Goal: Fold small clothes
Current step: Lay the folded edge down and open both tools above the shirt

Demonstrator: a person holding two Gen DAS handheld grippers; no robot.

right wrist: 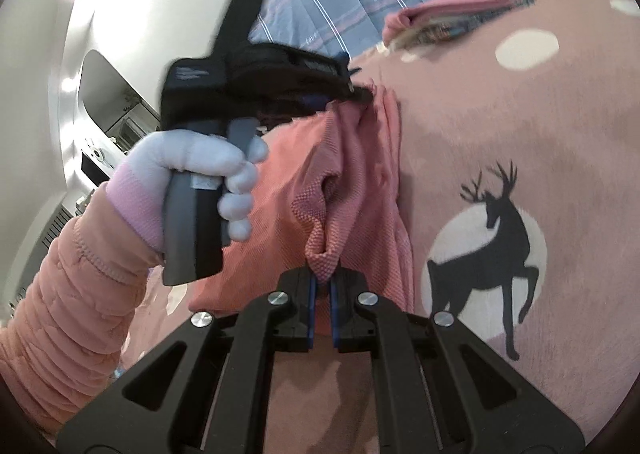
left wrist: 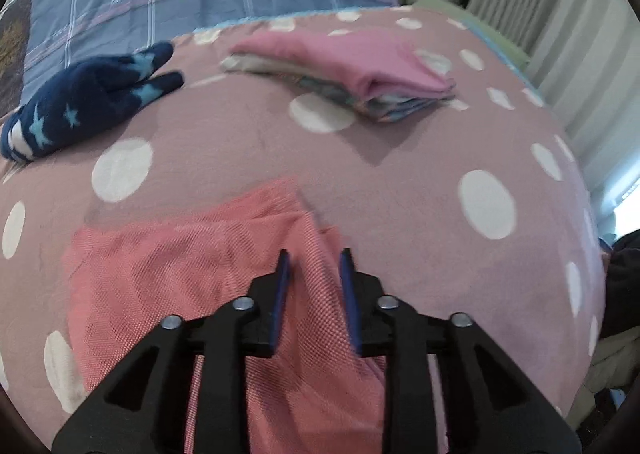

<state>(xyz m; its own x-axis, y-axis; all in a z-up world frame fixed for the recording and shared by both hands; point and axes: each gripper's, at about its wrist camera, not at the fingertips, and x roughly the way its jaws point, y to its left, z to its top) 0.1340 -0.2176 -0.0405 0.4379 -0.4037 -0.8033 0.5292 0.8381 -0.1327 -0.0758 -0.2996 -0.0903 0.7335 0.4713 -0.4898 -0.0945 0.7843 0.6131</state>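
Mid-fold: coral garment (left wrist: 208, 278) lying on the bed (left wrist: 400, 182); left gripper (left wrist: 314, 266) parted, cloth loose between; right gripper (right wrist: 322, 286) pinching a corner — next, lay down and release.

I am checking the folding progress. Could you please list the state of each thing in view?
Coral garment: partly folded on the blanket.
Left gripper: open above the coral garment.
Right gripper: shut on a fold of it.
Folded pile: stacked.
Star socks: lying apart.

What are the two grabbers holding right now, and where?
The right gripper pinches a bunched fold of the coral cloth. The left gripper is open over it, holding nothing.
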